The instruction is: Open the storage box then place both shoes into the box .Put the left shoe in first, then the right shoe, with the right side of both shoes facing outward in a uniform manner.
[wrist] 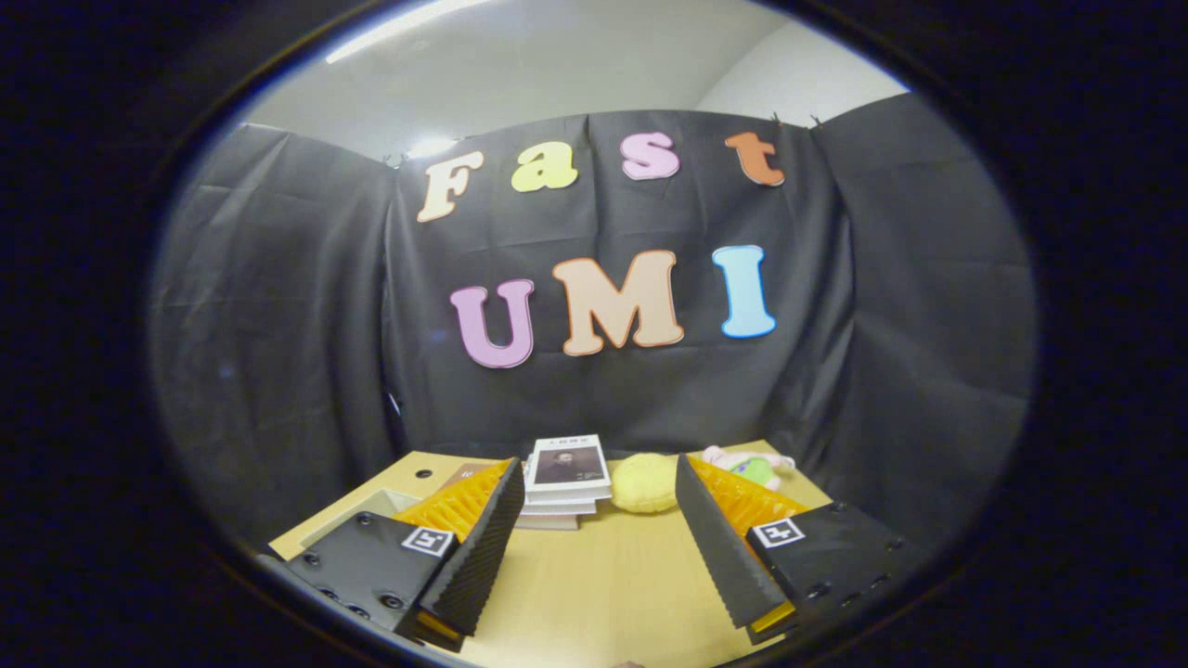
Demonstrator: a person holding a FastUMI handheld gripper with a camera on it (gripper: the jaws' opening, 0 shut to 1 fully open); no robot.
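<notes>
My gripper [596, 487] is held above a wooden table [594, 584] with its two fingers spread wide and nothing between them. The left finger [478, 547] and the right finger [724, 547] frame bare tabletop. I see neither shoe nor a storage box from here.
A stack of books [564, 478] lies at the far side of the table, just beyond the left fingertip. A round yellow soft toy [644, 482] sits next to it. A pink and green plush toy [752, 464] lies behind the right finger. Black cloth walls close the booth behind.
</notes>
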